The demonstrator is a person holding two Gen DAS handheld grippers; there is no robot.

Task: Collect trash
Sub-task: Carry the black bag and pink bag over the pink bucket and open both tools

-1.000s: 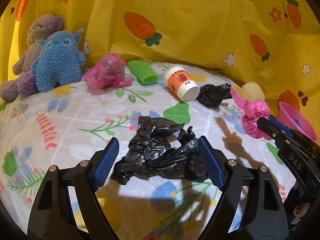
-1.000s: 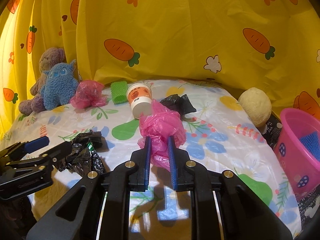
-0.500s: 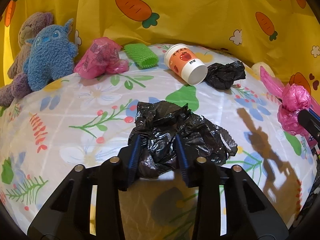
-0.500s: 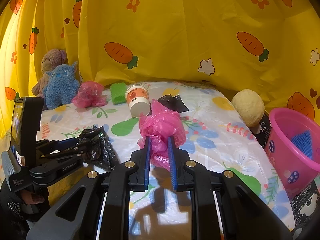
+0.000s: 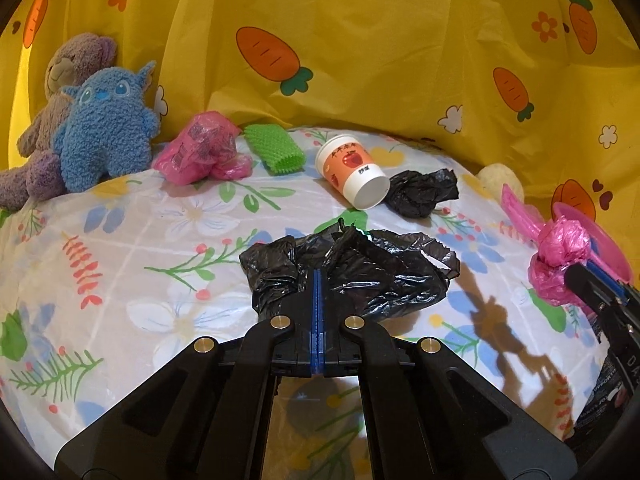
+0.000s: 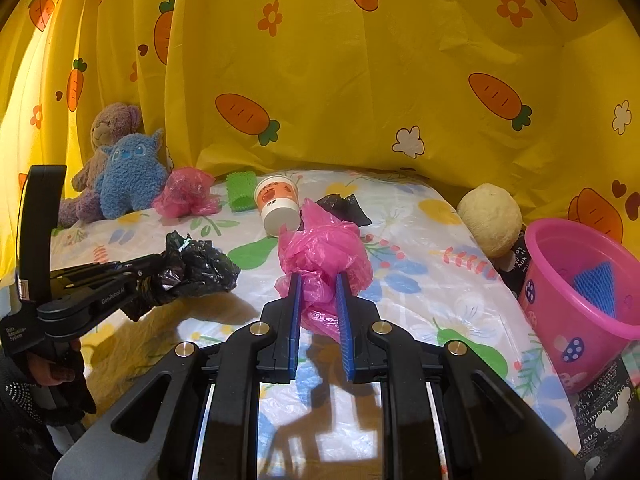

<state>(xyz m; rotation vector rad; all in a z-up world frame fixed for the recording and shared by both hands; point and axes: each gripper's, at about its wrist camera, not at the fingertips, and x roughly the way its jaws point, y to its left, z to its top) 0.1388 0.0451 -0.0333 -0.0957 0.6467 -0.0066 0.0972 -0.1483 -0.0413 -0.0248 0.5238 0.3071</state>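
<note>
A crumpled black plastic bag point(image 5: 380, 276) hangs just over the flowered tablecloth, and my left gripper point(image 5: 317, 276) is shut on its near edge, pads pressed together. The right wrist view shows the same black bag point(image 6: 200, 268) pinched at the left gripper's point(image 6: 160, 270) tip. My right gripper point(image 6: 318, 282) is shut on a crumpled pink plastic bag point(image 6: 324, 248) held above the table. That pink bag point(image 5: 560, 256) also appears at the right edge of the left wrist view, with the right gripper point(image 5: 588, 276) beneath it.
At the back lie a paper cup point(image 5: 352, 172) on its side, a second black bag point(image 5: 424, 192), another pink bag point(image 5: 200, 152) and a green mesh sleeve point(image 5: 274, 150). Two plush toys point(image 5: 100, 136) sit back left. A pink bucket point(image 6: 580, 292) and a cream ball point(image 6: 490, 218) stand on the right.
My left gripper's jaws closed from wide open onto the black bag and raised it off the cloth. The right gripper kept its grip on the pink bag and drifted a little.
</note>
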